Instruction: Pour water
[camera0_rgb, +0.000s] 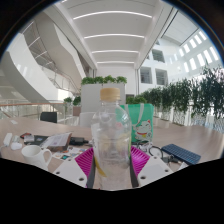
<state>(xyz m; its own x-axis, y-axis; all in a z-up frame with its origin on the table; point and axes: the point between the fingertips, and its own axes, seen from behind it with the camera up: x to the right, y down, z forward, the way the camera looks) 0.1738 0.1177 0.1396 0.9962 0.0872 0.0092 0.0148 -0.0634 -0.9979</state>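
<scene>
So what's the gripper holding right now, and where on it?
A clear plastic bottle, clamped around its lower body between the gripper pads.

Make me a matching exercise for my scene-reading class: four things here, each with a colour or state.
Things:
1 water bottle
2 mug
3 potted plants
4 flat device

Descriptions:
a white, upright
b green, in a row beyond the table
c clear, clamped between the jaws
d dark, lying flat

Pairs: 1-c, 2-a, 3-b, 4-d
</scene>
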